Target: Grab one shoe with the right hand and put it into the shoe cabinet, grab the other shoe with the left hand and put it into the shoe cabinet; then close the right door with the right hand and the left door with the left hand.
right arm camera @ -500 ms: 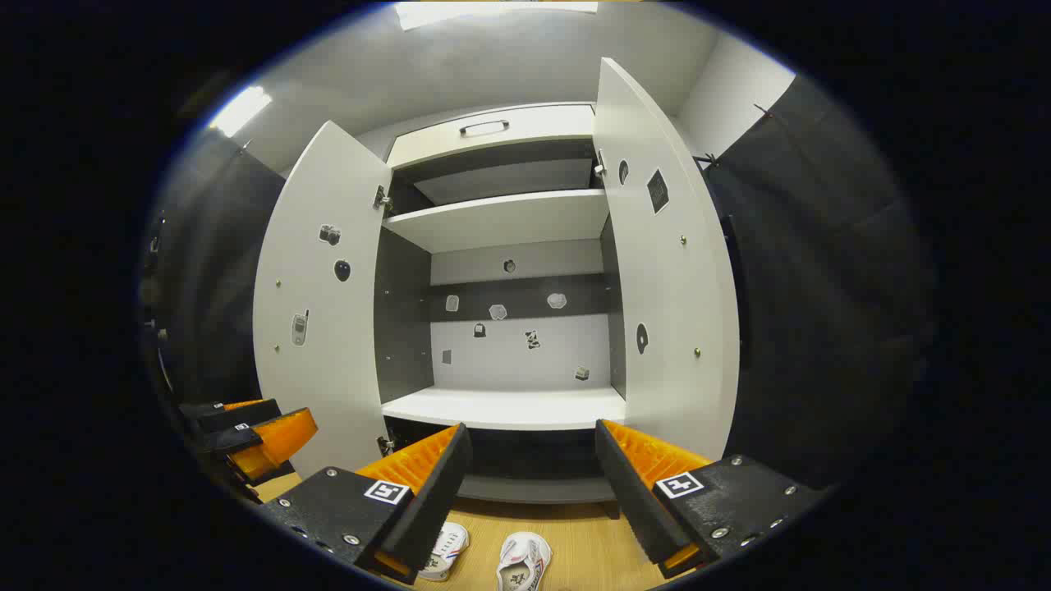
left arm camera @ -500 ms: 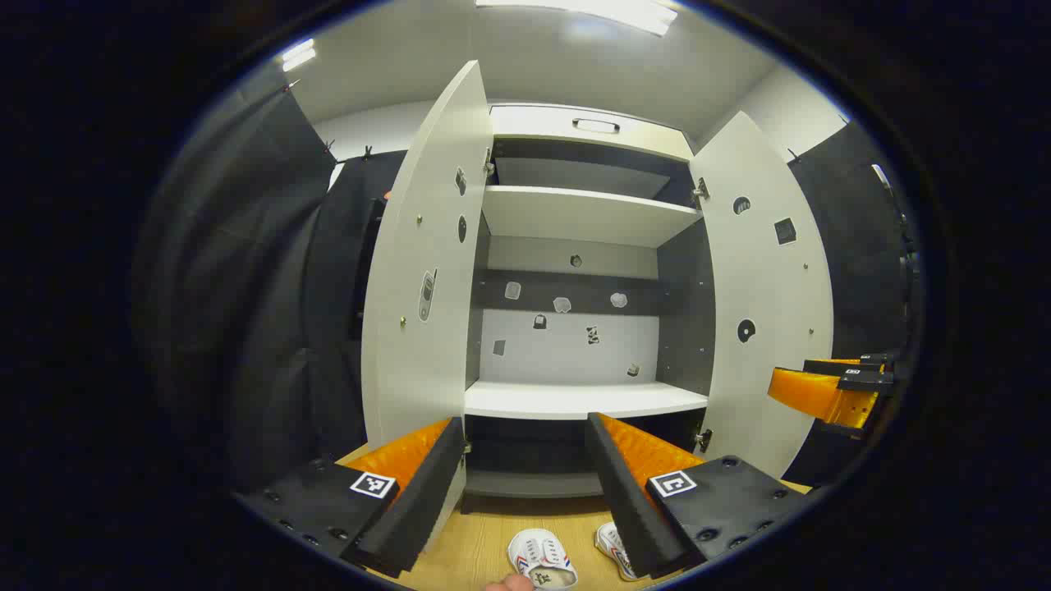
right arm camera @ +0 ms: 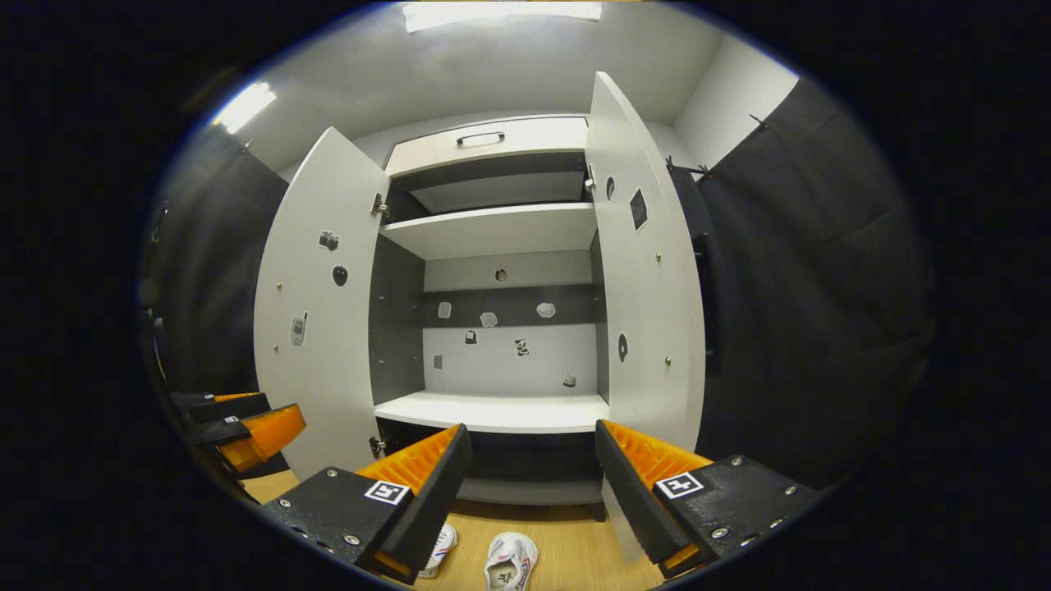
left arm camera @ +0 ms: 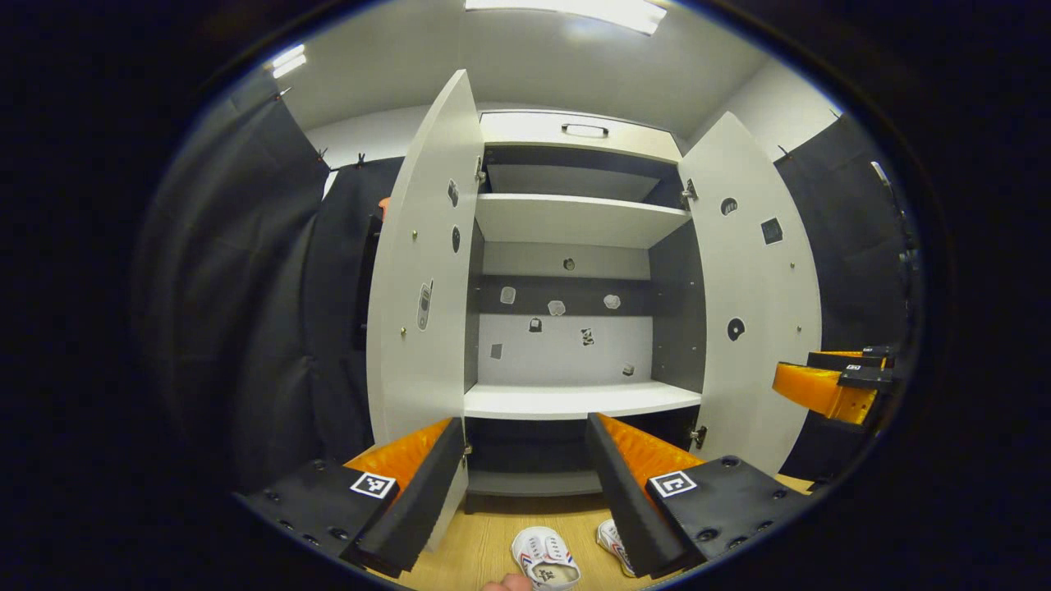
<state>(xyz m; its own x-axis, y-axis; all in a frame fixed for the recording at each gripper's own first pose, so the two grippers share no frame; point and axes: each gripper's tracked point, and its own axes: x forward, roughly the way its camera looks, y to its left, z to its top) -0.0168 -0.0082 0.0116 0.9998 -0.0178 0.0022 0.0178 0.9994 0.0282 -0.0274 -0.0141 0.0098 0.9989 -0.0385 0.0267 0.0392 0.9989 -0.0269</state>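
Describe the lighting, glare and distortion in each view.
Left gripper view: ceiling light blown out, glare on the cabinet top, fisheye bows the doors. Right gripper view: ceiling lights also glare, doors curve outward; lower compartment in shadow; both sharp.

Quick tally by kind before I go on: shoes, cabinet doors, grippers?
Shoes: 2, one beside the other on the floor
Doors: 2, left and right, both open
Grippers: 2, left and right, both open
Total: 6

A staged booth: black cloth walls (left arm camera: 271,287) hang around a white shoe cabinet (left arm camera: 575,222), wood floor (right arm camera: 575,550), ceiling lights (left arm camera: 575,10).
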